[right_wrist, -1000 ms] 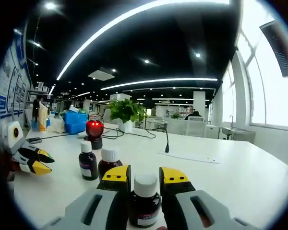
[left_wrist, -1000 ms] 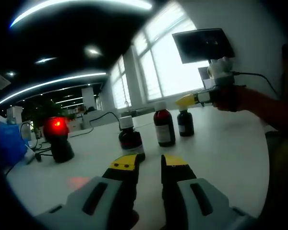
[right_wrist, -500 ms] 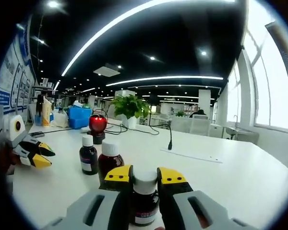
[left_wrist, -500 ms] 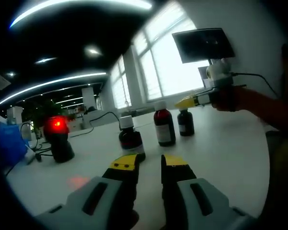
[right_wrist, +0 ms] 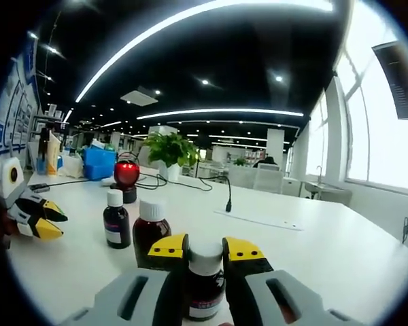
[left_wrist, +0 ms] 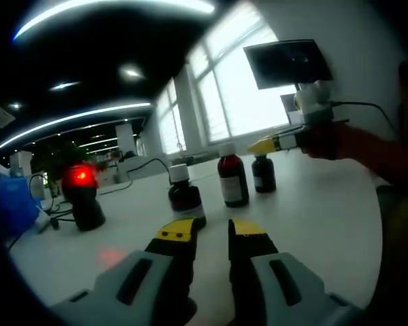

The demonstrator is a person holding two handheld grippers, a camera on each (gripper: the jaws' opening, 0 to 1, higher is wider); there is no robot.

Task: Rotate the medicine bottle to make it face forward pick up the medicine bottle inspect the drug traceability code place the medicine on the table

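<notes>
Here, in the right gripper view, right gripper (right_wrist: 205, 250) with yellow-tipped fingers (right_wrist: 167, 246) pressed against both sides of a small dark-brown medicine bottle with a white cap and pale label (right_wrist: 205, 285), at 6 o'clock of the frame. Whether the bottle base touches the white surface (right_wrist: 326, 258) cannot be told, hidden between the fingers. Just past it at 11 o'clock, a taller dark-red bottle with a white cap (right_wrist: 149, 231), upright; beside that at 10 o'clock, a smaller dark bottle with a white cap (right_wrist: 115, 219), upright, apart from its neighbour. Further back, a black stand with a glowing red light (right_wrist: 126, 179), a leafy green plant in a white pot (right_wrist: 168, 153), a blue box (right_wrist: 98, 163), a thin black microphone stalk (right_wrist: 228, 197). At 9 o'clock, left gripper (right_wrist: 46, 221).

In the left gripper view, left gripper (left_wrist: 216, 234) over bare surface (left_wrist: 313, 217), fingers narrowly parted, gripping nothing. Three bottles in a row ahead at 12 o'clock, well apart from its tips; the furthest one under the yellow tip of the right gripper (left_wrist: 260, 145), carried by a hand (left_wrist: 326, 139) at 2 o'clock.
</notes>
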